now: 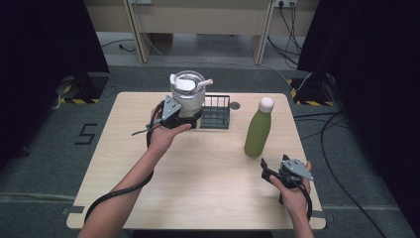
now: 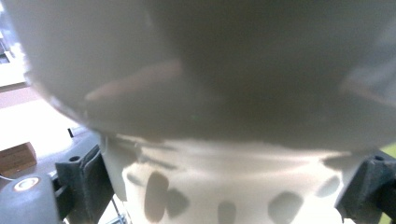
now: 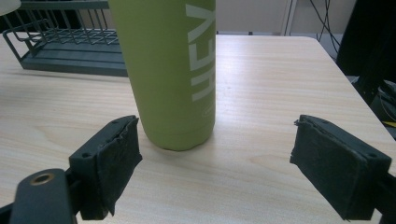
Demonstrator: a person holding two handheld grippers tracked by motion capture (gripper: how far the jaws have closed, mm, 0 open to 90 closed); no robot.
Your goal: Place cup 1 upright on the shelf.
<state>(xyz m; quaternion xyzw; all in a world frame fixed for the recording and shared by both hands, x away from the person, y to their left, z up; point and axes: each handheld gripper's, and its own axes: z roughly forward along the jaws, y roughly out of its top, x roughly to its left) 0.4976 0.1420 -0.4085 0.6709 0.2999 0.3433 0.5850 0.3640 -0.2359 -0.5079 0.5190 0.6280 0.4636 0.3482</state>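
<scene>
Left gripper (image 1: 190,119) clamped around white blender jug (image 1: 187,94) beside wire rack (image 1: 216,112); right gripper (image 1: 267,172) spread wide before green bottle (image 1: 258,128), near table edge (image 1: 317,198).

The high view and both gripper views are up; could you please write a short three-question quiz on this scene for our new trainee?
1. True or false: the right gripper is shut on the green bottle.
2. Which thing does the left gripper hold? A) the white jar B) the dark wire rack C) the green bottle
3. Fill in: on the table, the wire rack stands between the white jar and the ____.

Key
1. False: its jaws stand wide open, short of the bottle, which stands upright on the table.
2. A: the left gripper view shows the jar's base between the jaws.
3. green bottle
</scene>
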